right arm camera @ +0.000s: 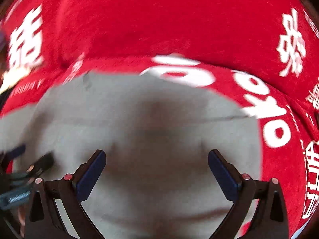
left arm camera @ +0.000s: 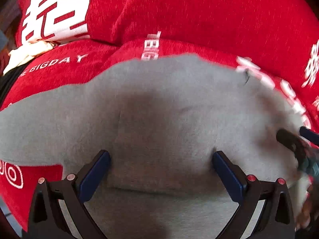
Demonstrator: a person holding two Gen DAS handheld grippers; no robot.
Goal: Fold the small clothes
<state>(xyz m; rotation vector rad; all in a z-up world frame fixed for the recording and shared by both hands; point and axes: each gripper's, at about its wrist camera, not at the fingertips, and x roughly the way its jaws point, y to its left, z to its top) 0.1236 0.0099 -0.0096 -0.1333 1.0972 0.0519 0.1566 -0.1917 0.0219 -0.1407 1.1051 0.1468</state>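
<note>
No containers showed in either view. Counted: one grey garment (left arm camera: 159,107), one red cloth (left arm camera: 199,16) with white print, two grippers, and one cream fabric piece (left arm camera: 28,51) plus a dark strip (left arm camera: 8,81) at the far left edge of the left wrist view, both too cut off to identify.

The grey garment lay flat on the red cloth, which covered the whole surface around it. Red cloth showed beyond the garment's far edge and on both its sides. White lettering reading "BIGDAY" (left arm camera: 57,61) sat on the red cloth just past the garment's far left edge. Large white characters were printed further off on the cloth, past the garment's far side. The red cloth had a fold ridge running just beyond the garment's far edge.

Left gripper (left arm camera: 161,159) was over the garment, fingers spread wide apart with nothing between them; only grey fabric was seen in the gap. Whether the tips touched the fabric could not be told. Right gripper (right arm camera: 157,157) was also over the garment, fingers likewise spread wide, holding nothing. Both had blue pads (right arm camera: 91,171) on black fingers.

In the left wrist view the right gripper appeared blurred at the garment's right end (left arm camera: 295,145). In the right wrist view the left gripper appeared blurred at the garment's left end (right arm camera: 30,165). The right wrist picture was motion-blurred, so garment edges were soft there.
</note>
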